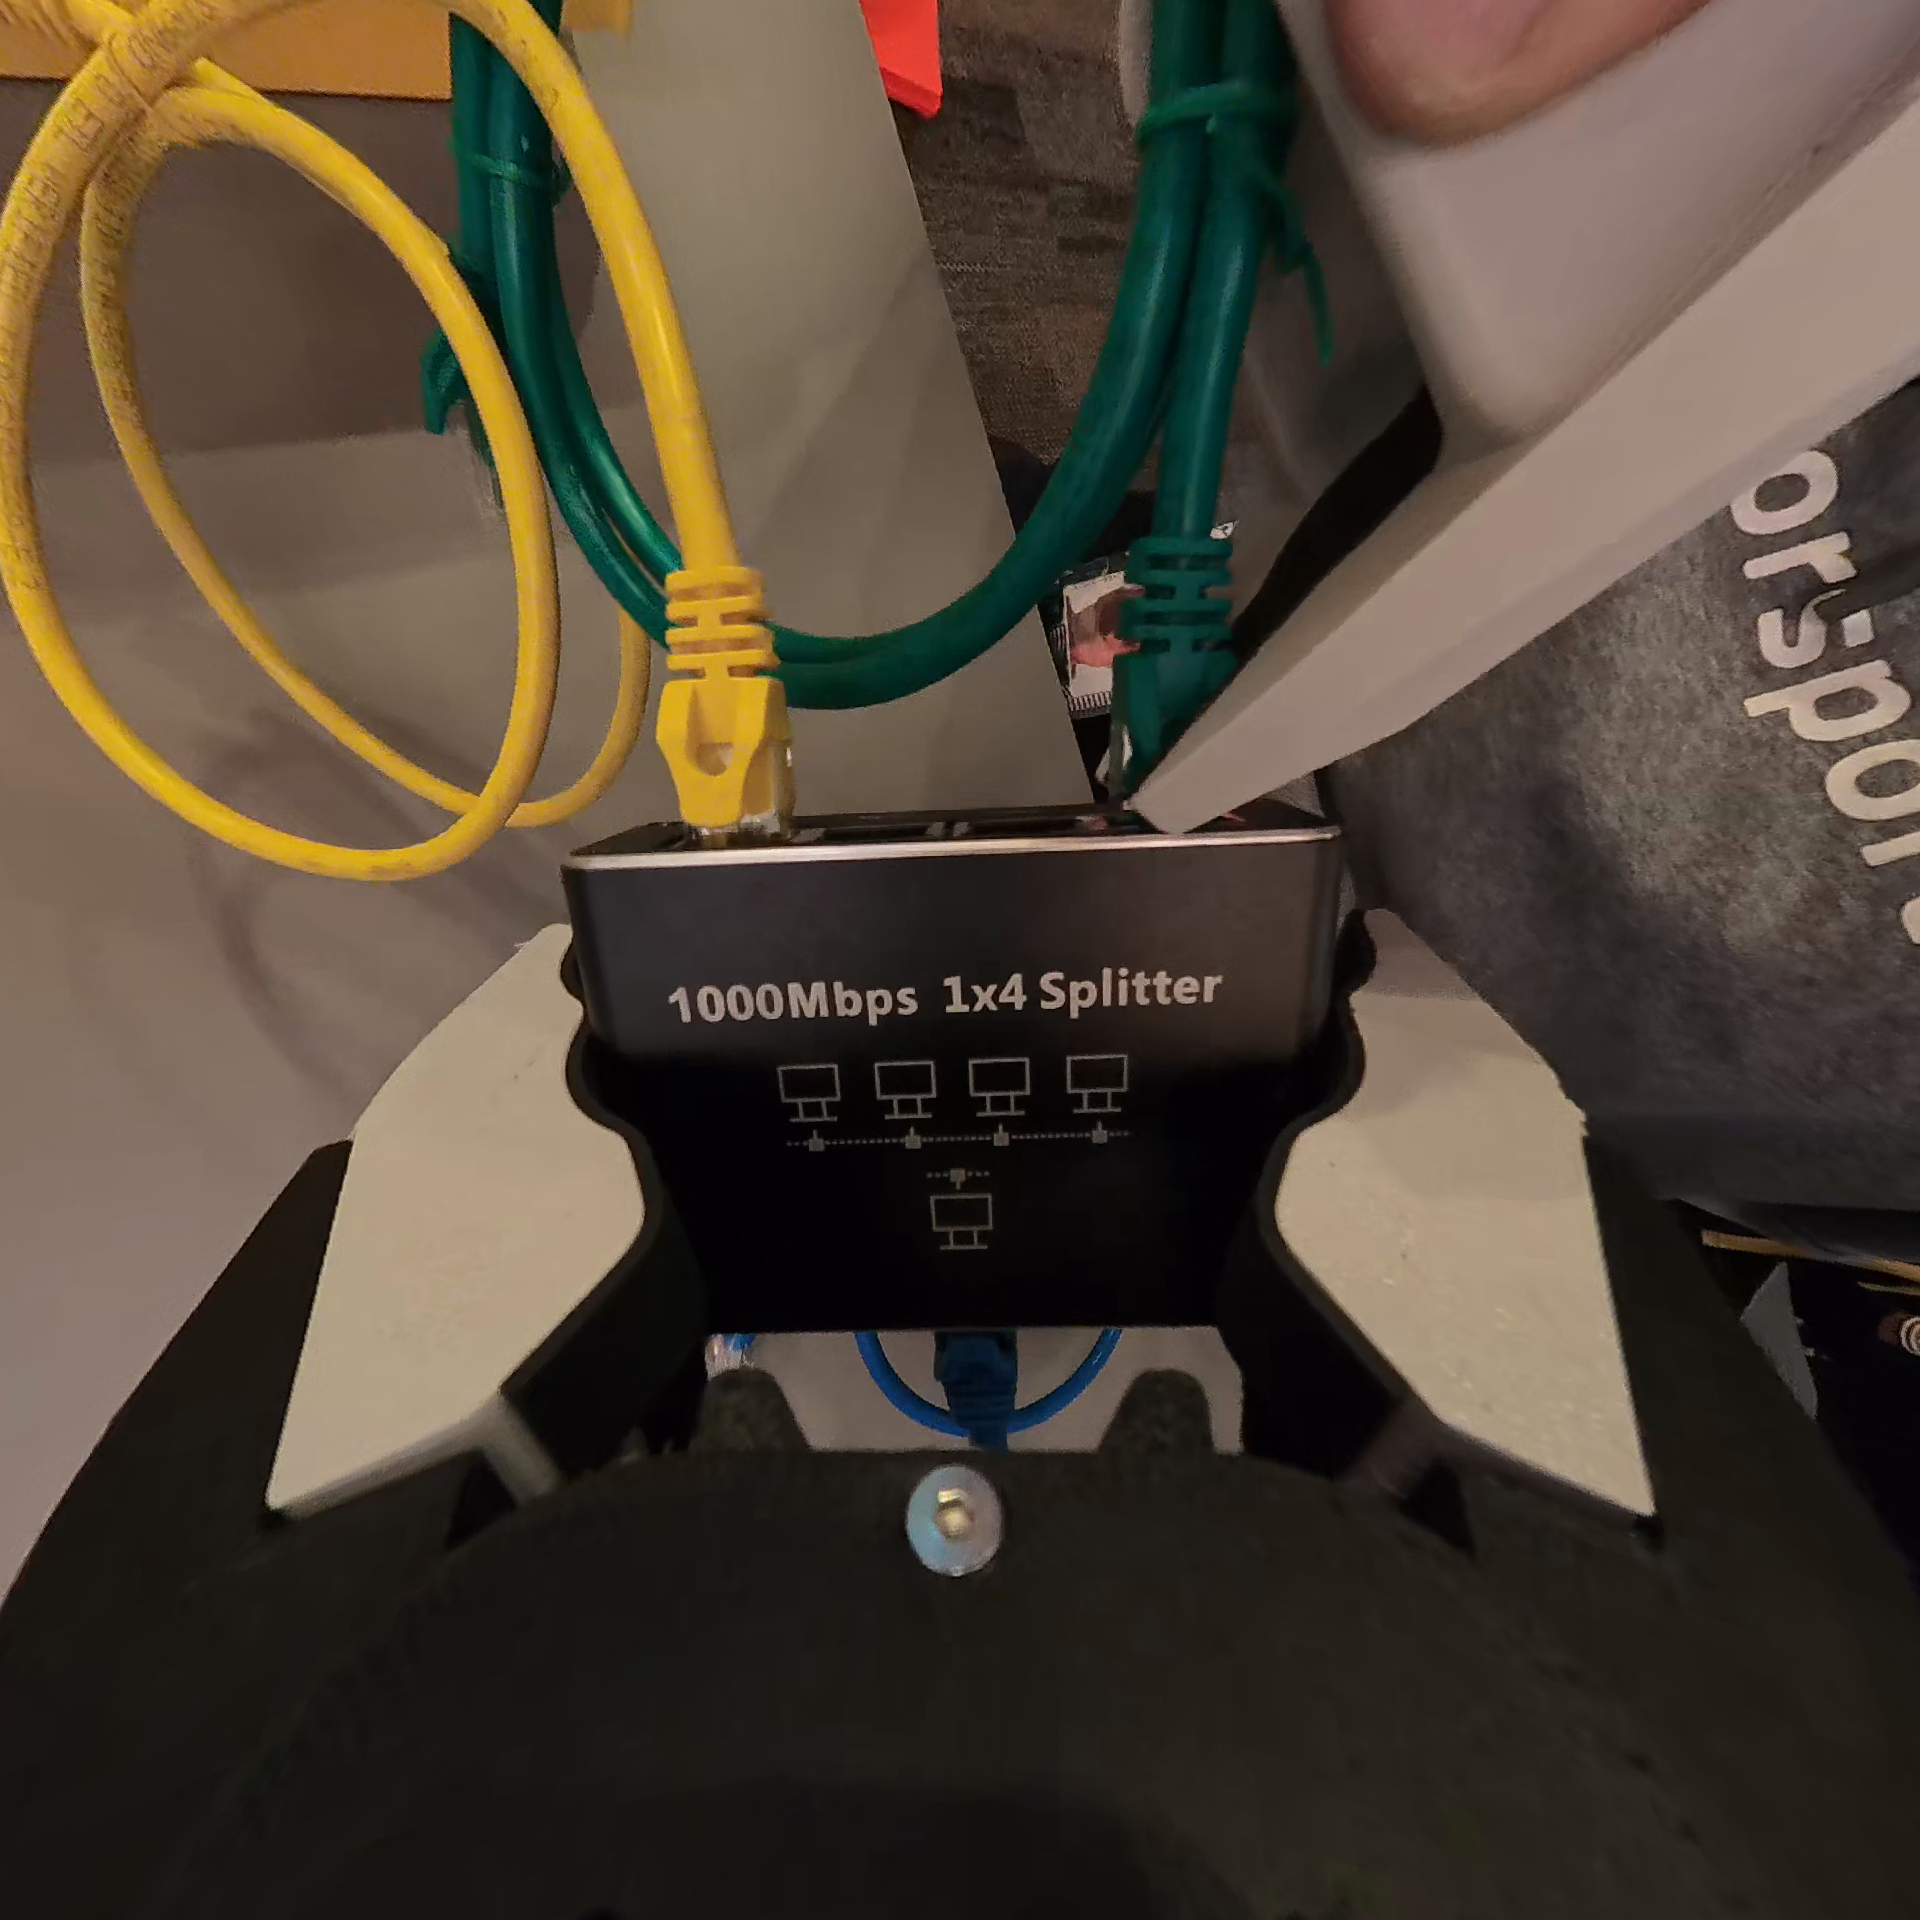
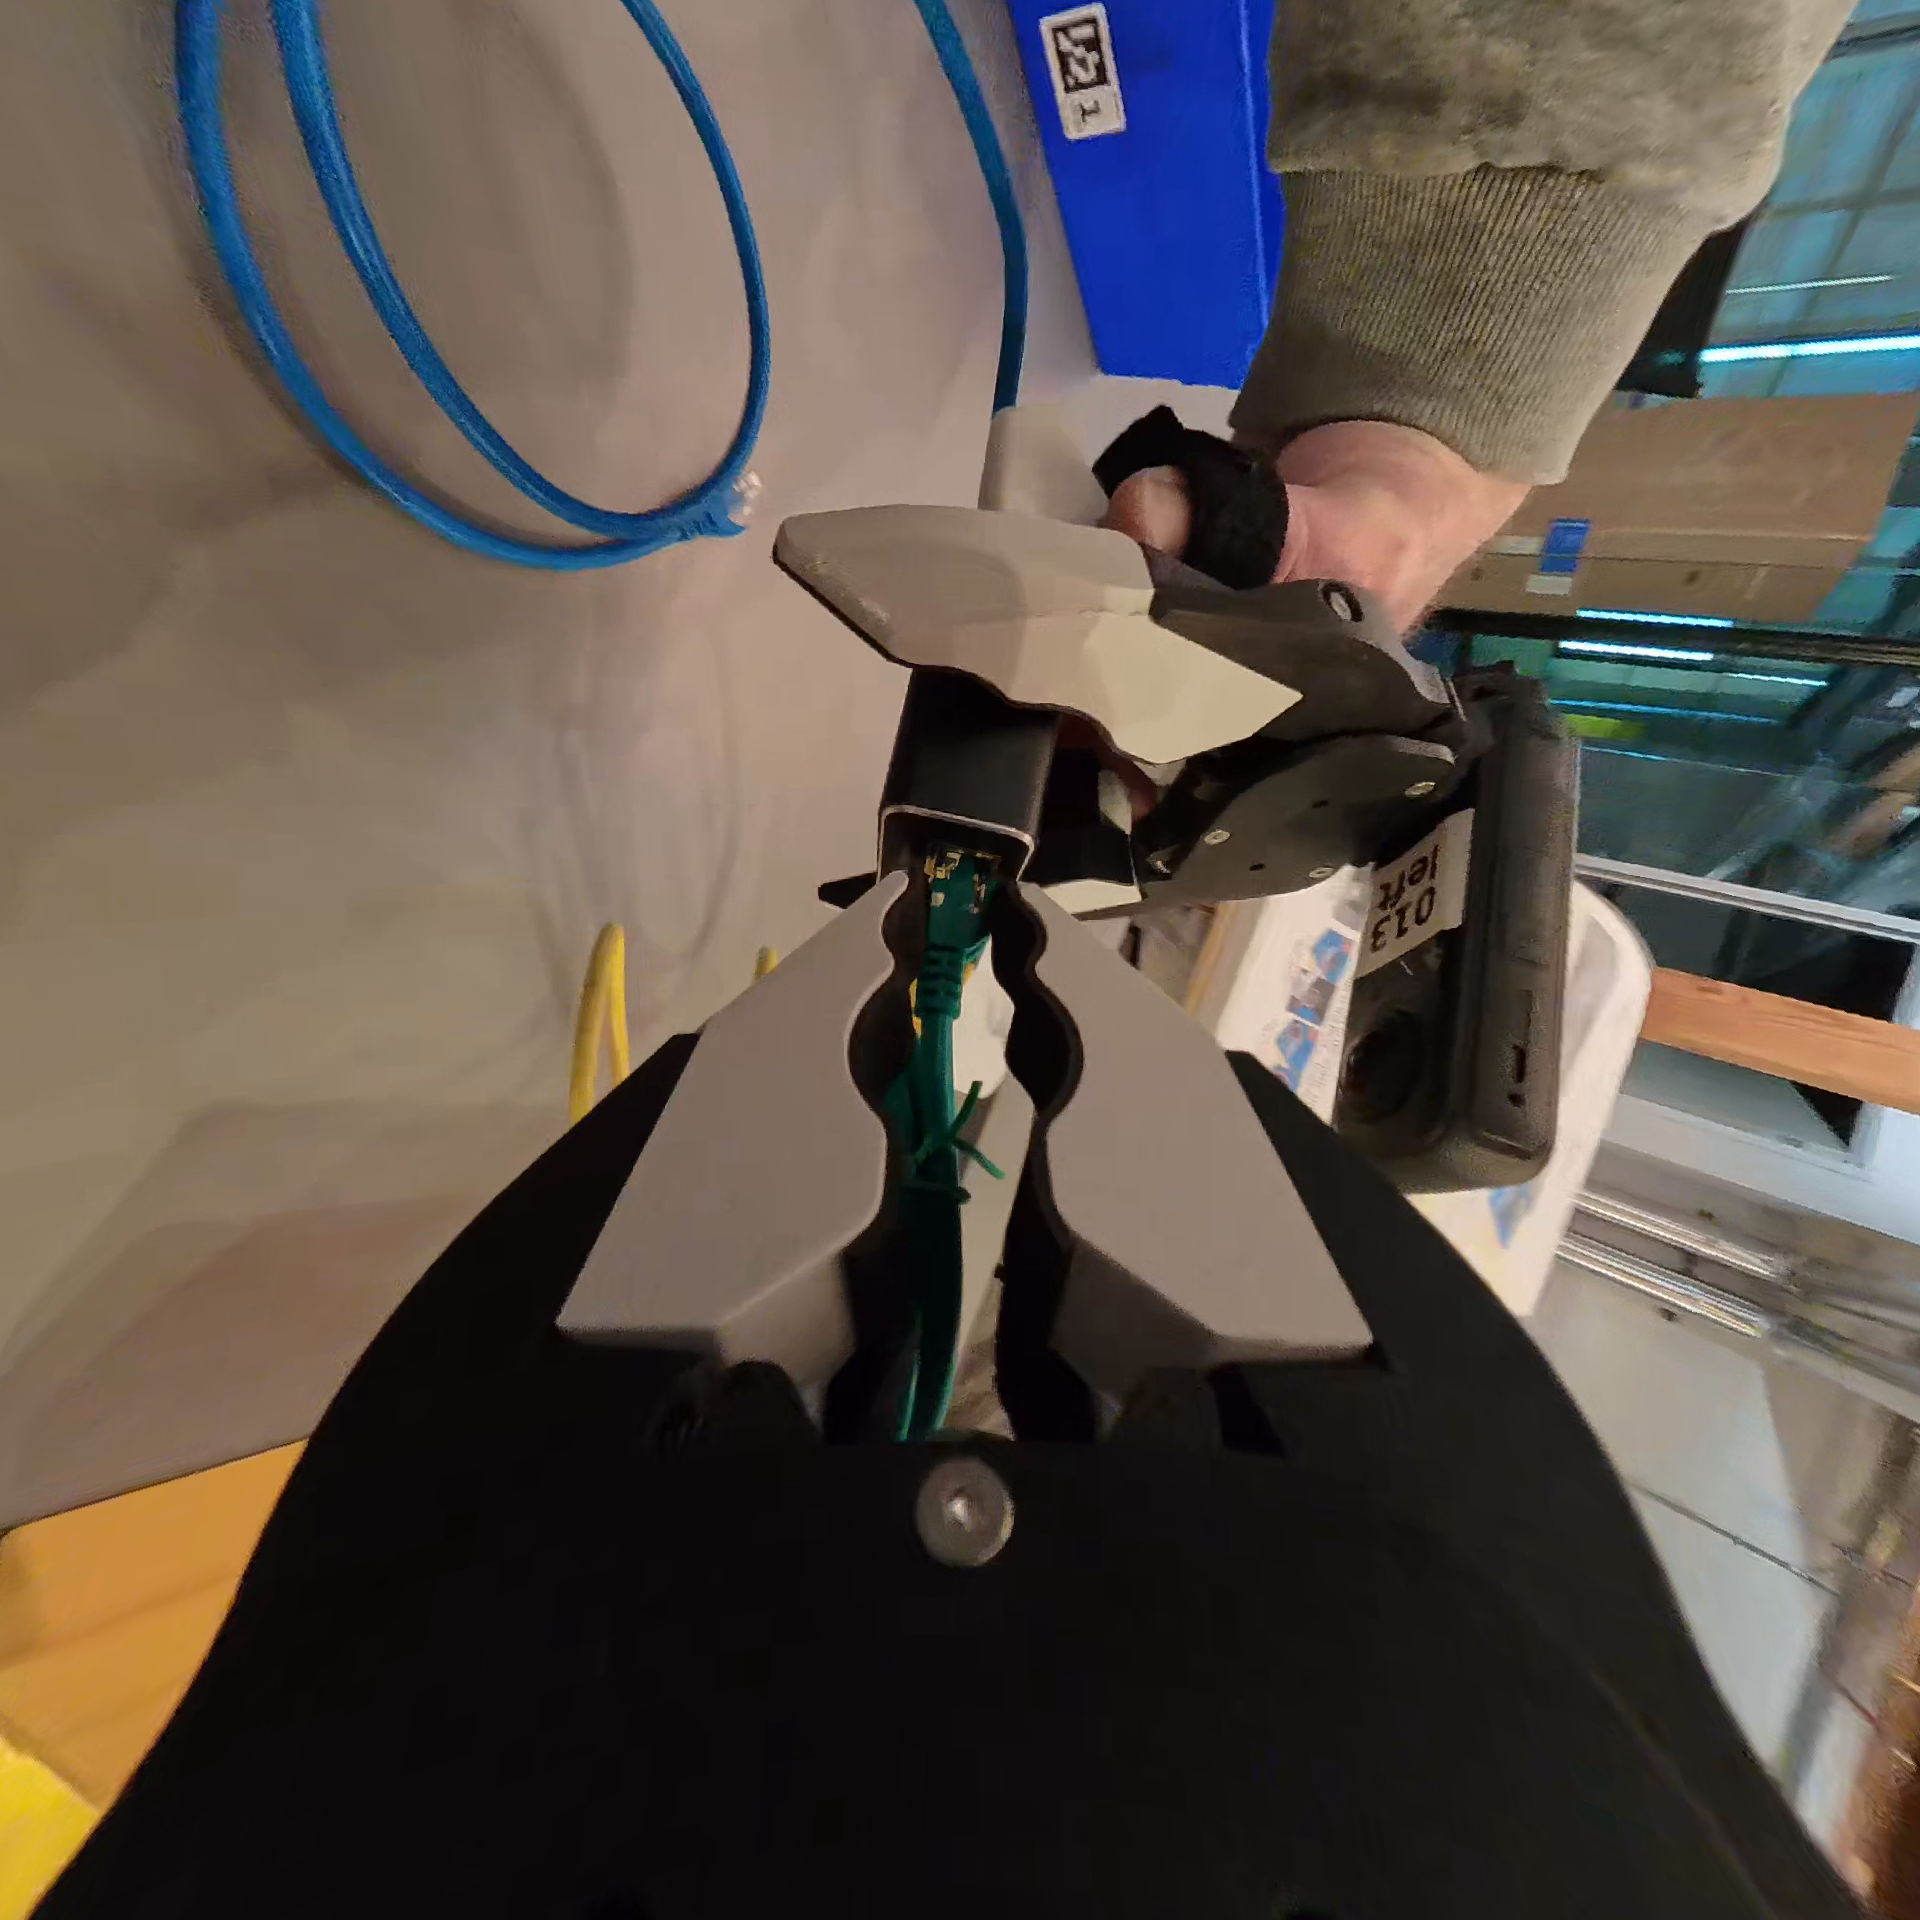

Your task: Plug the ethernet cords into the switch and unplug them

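Observation:
My left gripper [image 1: 956, 997] is shut on the black switch [image 1: 935, 925] and holds it by its two sides, ports facing away. A yellow cord's plug [image 1: 722, 727] sits in the leftmost port. A blue cord [image 1: 977, 1392] is plugged into the near side. My right gripper [image 2: 958, 904] is closed around the green cord's plug [image 2: 951, 935], whose tip is in the switch's [image 2: 966, 748] end port. In the left wrist view the green plug [image 1: 1174, 623] is at the rightmost port, partly hidden by a right gripper finger [image 1: 1455, 582].
Loops of yellow cord [image 1: 312, 623] and green cord [image 1: 582, 436] hang beyond the switch over the grey table [image 1: 208, 1039]. A blue cord loop [image 2: 468, 343] and a blue box [image 2: 1164, 187] lie farther off. A person's sleeve [image 2: 1455, 260] and a grey garment [image 1: 1662, 831] are at the right. The tips of one gripper are about 5 centimetres away from the tips of the other.

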{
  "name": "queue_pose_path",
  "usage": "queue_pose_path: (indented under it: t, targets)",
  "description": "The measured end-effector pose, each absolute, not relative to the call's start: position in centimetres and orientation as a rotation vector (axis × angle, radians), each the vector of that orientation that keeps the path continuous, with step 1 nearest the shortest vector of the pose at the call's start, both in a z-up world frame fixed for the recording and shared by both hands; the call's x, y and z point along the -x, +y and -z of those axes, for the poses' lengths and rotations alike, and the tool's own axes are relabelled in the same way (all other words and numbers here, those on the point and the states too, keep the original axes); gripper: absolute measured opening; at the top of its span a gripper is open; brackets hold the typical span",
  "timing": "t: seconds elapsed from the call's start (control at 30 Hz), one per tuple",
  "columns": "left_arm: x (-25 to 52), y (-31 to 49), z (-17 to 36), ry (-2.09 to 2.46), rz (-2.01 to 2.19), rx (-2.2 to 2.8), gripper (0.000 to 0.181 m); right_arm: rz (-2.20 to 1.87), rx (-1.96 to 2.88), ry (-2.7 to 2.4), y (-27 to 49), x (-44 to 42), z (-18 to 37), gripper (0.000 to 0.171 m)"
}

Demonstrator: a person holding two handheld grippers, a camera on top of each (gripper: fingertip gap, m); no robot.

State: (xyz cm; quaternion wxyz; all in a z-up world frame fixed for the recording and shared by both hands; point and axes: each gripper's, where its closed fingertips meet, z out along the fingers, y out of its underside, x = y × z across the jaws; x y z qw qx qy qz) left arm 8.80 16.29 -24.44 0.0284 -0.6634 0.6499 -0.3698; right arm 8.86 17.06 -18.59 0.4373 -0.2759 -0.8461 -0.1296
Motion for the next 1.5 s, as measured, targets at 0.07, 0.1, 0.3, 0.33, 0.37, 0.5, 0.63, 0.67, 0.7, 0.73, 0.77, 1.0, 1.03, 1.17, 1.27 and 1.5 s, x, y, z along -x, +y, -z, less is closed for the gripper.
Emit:
queue_pose_path:
  t: [0.07, 0.1, 0.3, 0.33, 0.37, 0.5, 0.63, 0.67, 0.7, 0.73, 0.77, 1.0, 1.03, 1.17, 1.27, 1.5]
  targets:
    - [-9.0, 16.2, 24.6, 2.008, 1.145, 2.033, 0.127, 0.317, 0.7, -2.143, 17.0, -9.1, 18.7, 0.009]
    - [-9.1, 16.1, 24.8, 2.012, 1.142, 2.029, 0.127, 0.307, 0.712, -2.165, 16.8, -9.2, 18.9, 0.009]
    - [-9.9, 16.9, 23.8, 1.889, 1.235, 1.991, 0.127, 0.287, 0.792, -2.066, 17.7, -9.6, 18.1, 0.008]
    - [-10.1, 16.9, 23.6, 1.878, 1.25, 1.982, 0.127, 0.286, 0.809, -2.044, 17.8, -9.6, 18.0, 0.008]
    - [-10.1, 17.0, 23.7, 1.873, 1.251, 1.979, 0.126, 0.281, 0.83, -2.024, 17.8, -9.6, 18.1, 0.008]
    - [-10.1, 16.9, 24.2, 1.842, 1.269, 1.985, 0.126, 0.28, 0.878, -1.973, 17.9, -9.5, 18.6, 0.008]
    - [-9.9, 15.9, 24.6, 1.879, 1.266, 1.967, 0.126, 0.055, 0.919, -1.986, 16.6, -9.2, 19.1, 0.008]
    - [-9.7, 15.7, 24.9, 1.904, 1.239, 1.97, 0.126, -0.01, 0.932, -2.005, 16.3, -9.2, 19.3, 0.008]
    - [-9.7, 15.4, 25.0, 1.921, 1.237, 1.963, 0.127, -0.094, 0.941, -2.014, 15.8, -9.1, 19.2, 0.008]
    - [-9.8, 15.1, 24.7, 1.925, 1.255, 1.947, 0.127, -0.169, 0.94, -2.013, 15.5, -9.1, 19.0, 0.008]
    - [-9.8, 14.8, 24.5, 1.93, 1.259, 1.931, 0.127, -0.229, 0.941, -2.011, 15.2, -9.1, 18.7, 0.007]
    - [-9.0, 14.5, 24.0, 1.914, 1.256, 1.963, 0.127, -0.134, 0.837, -2.006, 15.2, -8.2, 18.3, 0.009]
    - [-8.7, 14.8, 24.0, 1.898, 1.237, 1.975, 0.126, -0.093, 0.82, -2.002, 15.4, -7.9, 18.3, 0.01]
    - [-7.4, 15.2, 23.6, 1.848, 1.199, 2.016, 0.127, 0.154, 0.708, -2.004, 15.8, -6.7, 17.9, 0.011]
    - [-6.4, 15.3, 23.2, 1.798, 1.19, 2.043, 0.126, 0.339, 0.591, -1.993, 16.2, -5.7, 17.5, 0.011]
    - [-5.3, 15.0, 23.4, 1.799, 1.106, 2.072, 0.126, 0.55, 0.433, -2.09, 15.6, -4.8, 17.7, 0.01]
